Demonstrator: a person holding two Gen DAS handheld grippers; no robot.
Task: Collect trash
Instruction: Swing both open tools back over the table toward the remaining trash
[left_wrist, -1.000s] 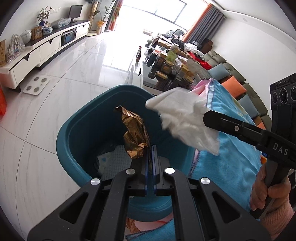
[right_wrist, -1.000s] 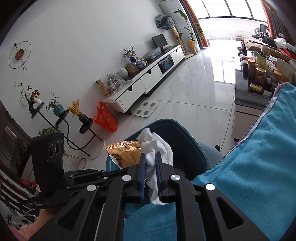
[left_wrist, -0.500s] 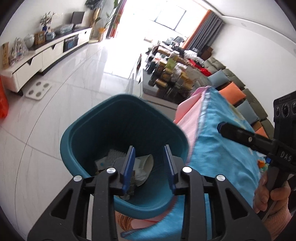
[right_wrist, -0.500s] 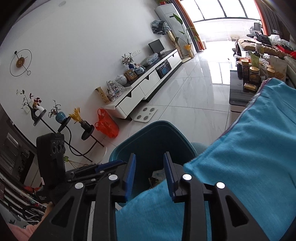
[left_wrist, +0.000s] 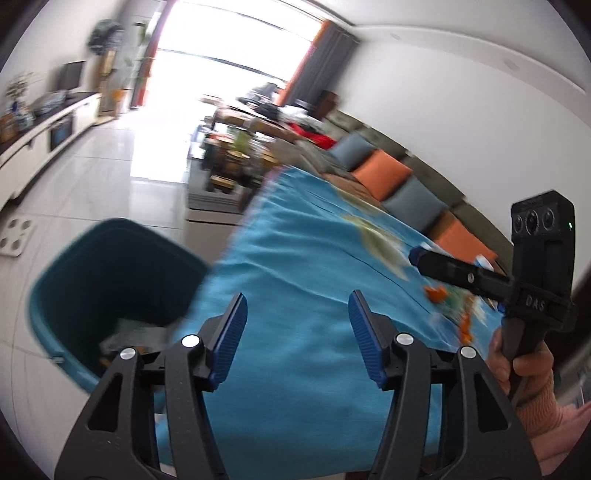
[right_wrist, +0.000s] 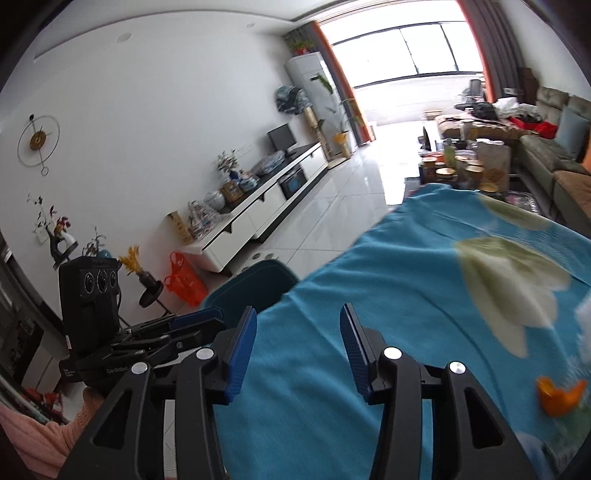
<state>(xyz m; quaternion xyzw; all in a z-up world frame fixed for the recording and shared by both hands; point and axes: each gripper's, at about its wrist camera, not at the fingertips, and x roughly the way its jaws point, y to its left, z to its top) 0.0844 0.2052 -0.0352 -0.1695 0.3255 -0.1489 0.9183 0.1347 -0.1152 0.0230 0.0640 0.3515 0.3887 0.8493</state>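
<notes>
The teal trash bin (left_wrist: 92, 266) stands on the floor beside the table, with trash lying in its bottom (left_wrist: 129, 332); its rim also shows in the right wrist view (right_wrist: 255, 280). My left gripper (left_wrist: 297, 332) is open and empty above the blue tablecloth (left_wrist: 314, 258) near the bin. My right gripper (right_wrist: 295, 347) is open and empty over the cloth. Orange peel pieces (right_wrist: 559, 395) and other blurred scraps (left_wrist: 443, 295) lie on the cloth to the right. A pale leaf print (right_wrist: 509, 280) marks the cloth.
A coffee table (left_wrist: 229, 173) crowded with jars stands beyond the table. A sofa with orange and grey cushions (left_wrist: 384, 173) runs along the right wall. A white TV cabinet (right_wrist: 258, 206) lines the left wall. An orange bag (right_wrist: 184, 277) sits on the floor.
Both grippers dropped their trash, the gold wrapper and the white tissue, into the bin, opened wide, and swung right from the bin toward the tablecloth.
</notes>
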